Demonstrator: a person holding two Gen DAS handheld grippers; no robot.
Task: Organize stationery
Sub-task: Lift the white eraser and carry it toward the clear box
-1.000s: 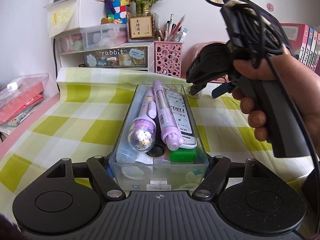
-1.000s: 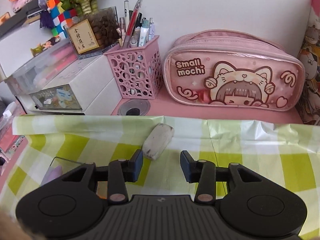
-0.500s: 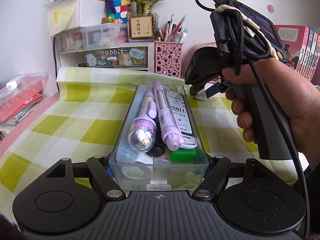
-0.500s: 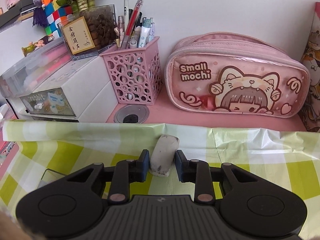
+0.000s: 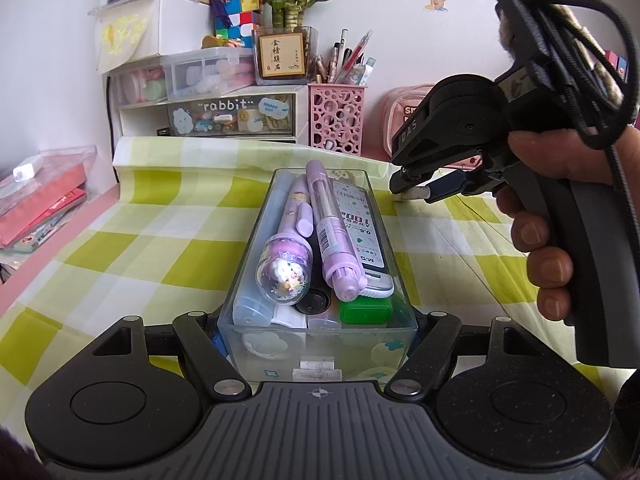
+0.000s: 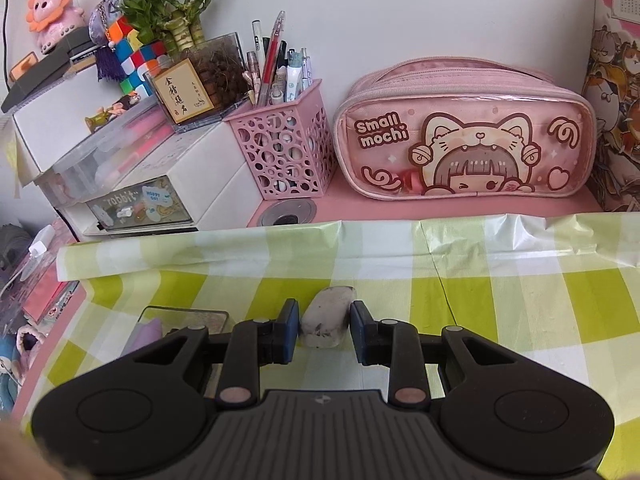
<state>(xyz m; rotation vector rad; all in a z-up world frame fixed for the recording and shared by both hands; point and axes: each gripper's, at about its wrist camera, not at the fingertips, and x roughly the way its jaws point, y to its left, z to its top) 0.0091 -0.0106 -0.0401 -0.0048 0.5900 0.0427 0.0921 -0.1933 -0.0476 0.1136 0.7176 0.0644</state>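
Observation:
A clear plastic box (image 5: pixel 320 344) filled with purple pens (image 5: pixel 332 232) and other stationery sits on the green checked cloth, held between the fingers of my left gripper (image 5: pixel 318 332). A worn white eraser (image 6: pixel 326 318) lies on the cloth beyond the box's far right corner. My right gripper (image 6: pixel 324 330) straddles the eraser, its blue pads close on both sides with a small gap still showing. In the left wrist view the right gripper (image 5: pixel 416 192) is held by a hand, with the eraser's white end (image 5: pixel 416 193) at its tips.
A pink perforated pen holder (image 6: pixel 282 152) and a pink "Small mochi" pencil case (image 6: pixel 464 136) stand at the back on the pink desk. White drawers (image 5: pixel 208 116) with a plant and cube are back left. Books (image 6: pixel 616 80) stand at the right.
My right gripper moved forward over the eraser, then lifted back a little; the eraser now sits between its pads. The left gripper and the box have not moved.

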